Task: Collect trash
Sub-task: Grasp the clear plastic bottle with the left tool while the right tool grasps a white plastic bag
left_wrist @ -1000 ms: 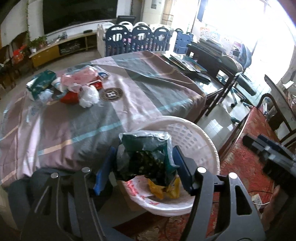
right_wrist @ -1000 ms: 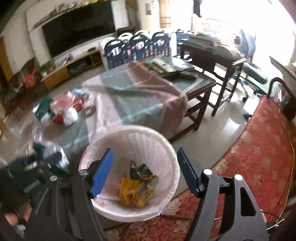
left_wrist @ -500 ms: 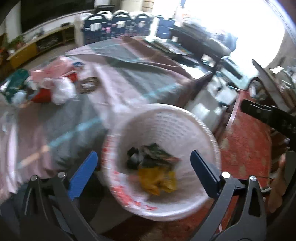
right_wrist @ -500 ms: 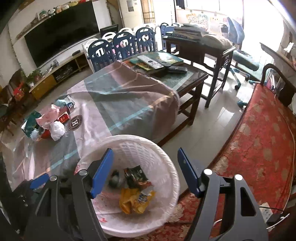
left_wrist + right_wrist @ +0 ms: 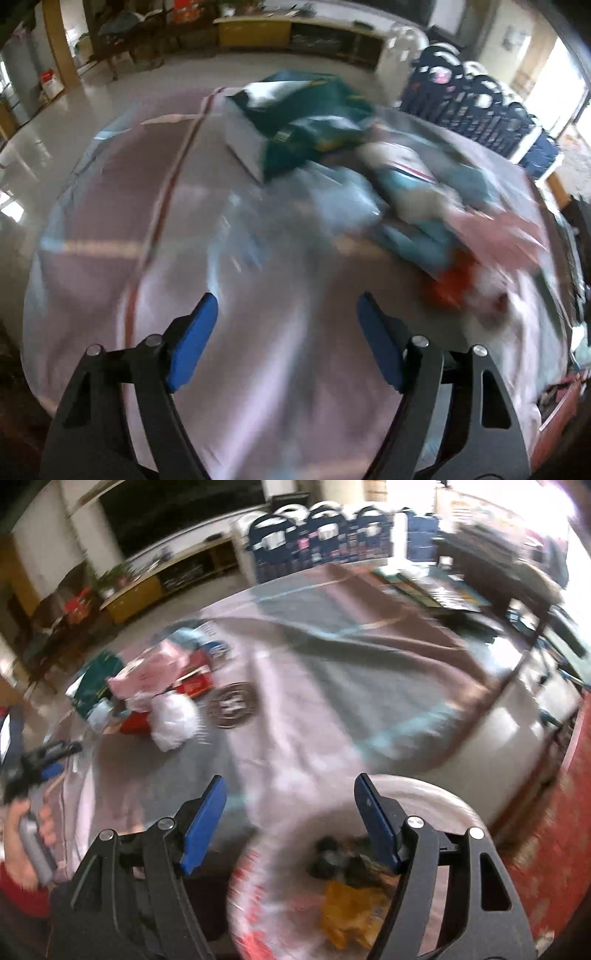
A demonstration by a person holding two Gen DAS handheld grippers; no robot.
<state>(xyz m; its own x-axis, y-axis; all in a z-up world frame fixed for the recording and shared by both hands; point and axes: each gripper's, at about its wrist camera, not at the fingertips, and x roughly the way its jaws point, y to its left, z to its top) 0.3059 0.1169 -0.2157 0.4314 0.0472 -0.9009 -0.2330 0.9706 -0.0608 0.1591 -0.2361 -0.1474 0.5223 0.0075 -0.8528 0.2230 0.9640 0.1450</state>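
My left gripper [image 5: 286, 306] is open and empty, low over the pink-and-grey tablecloth [image 5: 258, 369]. Ahead of it lies a blurred trash pile: a dark green bag [image 5: 306, 110], clear plastic film [image 5: 288, 229], a pink bag [image 5: 506, 229] and a red wrapper [image 5: 450, 284]. My right gripper [image 5: 290, 788] is open and empty above the table's near edge. Below it stands the white basket [image 5: 436, 794] holding a yellow wrapper [image 5: 351, 912] and dark wrappers [image 5: 343, 860]. The pile shows far left in the right wrist view, with a white crumpled bag [image 5: 171, 718]. The left gripper [image 5: 40, 757] shows there too.
A round dark coaster [image 5: 232, 703] lies beside the pile. Books [image 5: 439, 590] sit at the table's far end. Blue and white chairs [image 5: 321, 535] stand behind the table. A red patterned rug [image 5: 554, 849] lies right of the basket.
My left gripper opened and dropped the green bag into the basket, then swung left to the trash pile. My right gripper tilted up from the basket toward the table.
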